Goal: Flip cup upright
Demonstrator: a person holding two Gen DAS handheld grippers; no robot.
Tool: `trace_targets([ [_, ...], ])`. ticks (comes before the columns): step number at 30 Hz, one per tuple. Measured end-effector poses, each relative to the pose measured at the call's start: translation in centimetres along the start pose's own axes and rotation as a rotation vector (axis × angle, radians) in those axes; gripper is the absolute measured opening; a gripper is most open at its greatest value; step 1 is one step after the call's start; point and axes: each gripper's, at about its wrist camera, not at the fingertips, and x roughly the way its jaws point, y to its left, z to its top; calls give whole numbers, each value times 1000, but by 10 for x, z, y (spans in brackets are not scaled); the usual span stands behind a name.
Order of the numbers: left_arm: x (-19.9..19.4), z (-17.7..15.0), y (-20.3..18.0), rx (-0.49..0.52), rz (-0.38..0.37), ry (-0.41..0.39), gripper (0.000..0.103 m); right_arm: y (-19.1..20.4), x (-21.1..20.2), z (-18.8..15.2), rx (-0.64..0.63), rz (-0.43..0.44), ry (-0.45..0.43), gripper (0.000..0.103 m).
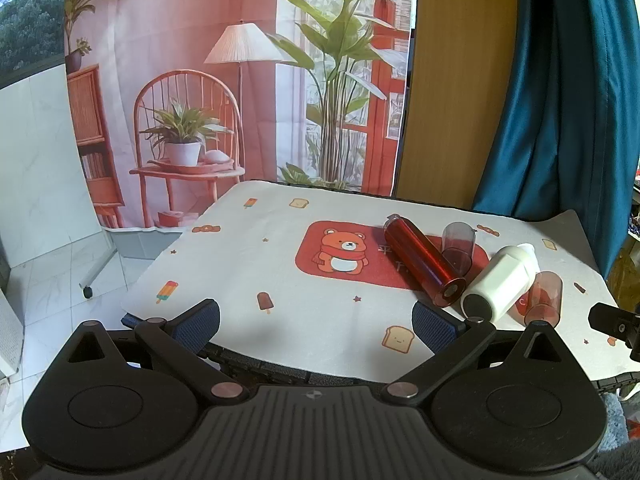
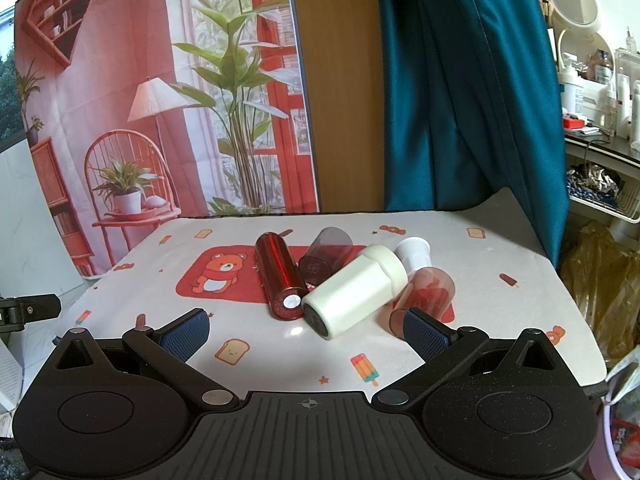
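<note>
Four vessels are lying on their sides on the printed table mat (image 2: 280, 352), none yet stood up, so the flipping is judged as not begun.

Listed left to right from the bear patch (image 2: 218, 272), right wrist view:
1. Red metallic bottle (image 2: 280, 280), lying just right of the bear, base facing the camera.
2. Dark tinted cup (image 2: 324, 252), lying behind and right of the red bottle, touching or nearly touching it; nothing is showing inside.
3. White bottle (image 2: 356, 292) with a white cap, lying diagonally further right of the bear, dark base toward the camera; contents are not visible.
4. Pink translucent cup (image 2: 424, 292), farthest right of the bear, lying against the white bottle; whether the red inside is contents or the patch showing through cannot be told.

Left gripper (image 1: 316, 320) is hovering at the near mat edge, in front of the bear, jaws spread wide and holding nothing. Right gripper (image 2: 306, 330) is hovering in front of the cluster, right of the bear, likewise spread and empty, its right pad (image 2: 424, 334) overlapping the pink cup's near end in view; contact cannot be told.
</note>
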Motion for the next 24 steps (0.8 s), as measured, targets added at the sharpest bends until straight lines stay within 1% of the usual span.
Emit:
trace_targets([
  [19, 3, 1, 0, -10, -5, 17, 103, 2, 2, -5, -2, 8, 10, 103],
  [24, 4, 2, 1, -10, -6, 27, 103, 3, 0, -6, -2, -2, 10, 103],
])
